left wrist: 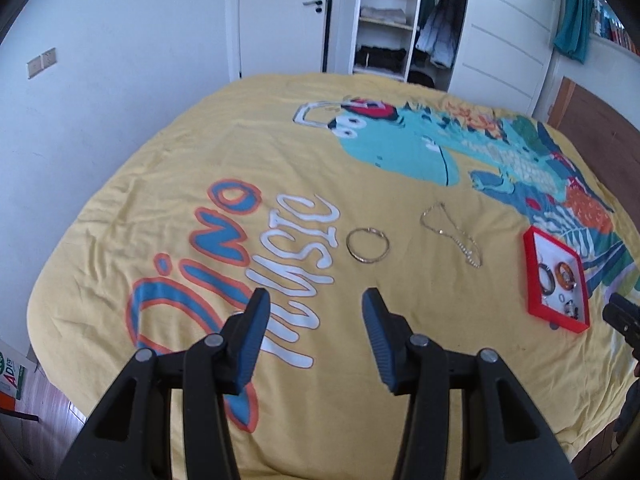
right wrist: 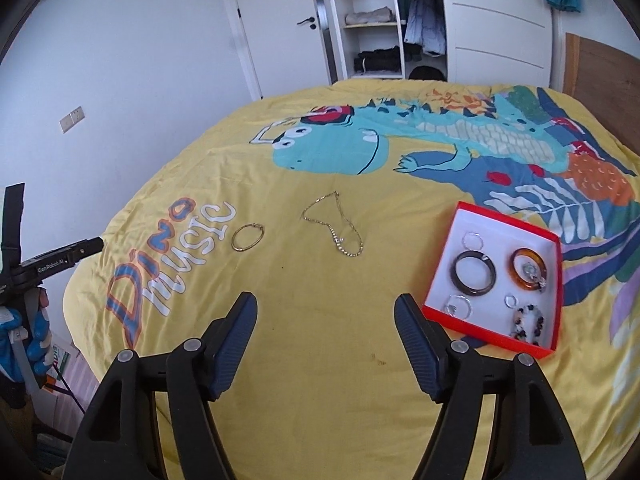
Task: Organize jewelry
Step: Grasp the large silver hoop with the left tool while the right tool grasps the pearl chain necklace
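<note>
A gold bangle point(left wrist: 367, 246) point(right wrist: 247, 237) and a gold chain necklace point(left wrist: 452, 233) point(right wrist: 335, 224) lie loose on the yellow dinosaur bedspread point(left wrist: 320, 160) point(right wrist: 320, 360). A red box point(left wrist: 530, 272) point(right wrist: 496, 226) with a white lining holds a dark bangle point(right wrist: 473, 272), an orange bangle point(right wrist: 529, 269), a beaded bracelet point(right wrist: 528, 322) and small rings. My left gripper point(left wrist: 316, 304) is open and empty, just short of the gold bangle. My right gripper point(right wrist: 326, 308) is open and empty, left of the box. The left gripper's body point(right wrist: 60, 260) shows at the right wrist view's left edge.
The bed fills the middle of both views. A white door point(left wrist: 280, 16), an open wardrobe with shelves and hanging clothes point(left wrist: 400, 20) and a wooden headboard point(right wrist: 604, 76) stand beyond it. Boxes and clutter lie on the floor at the bed's left point(right wrist: 52, 364).
</note>
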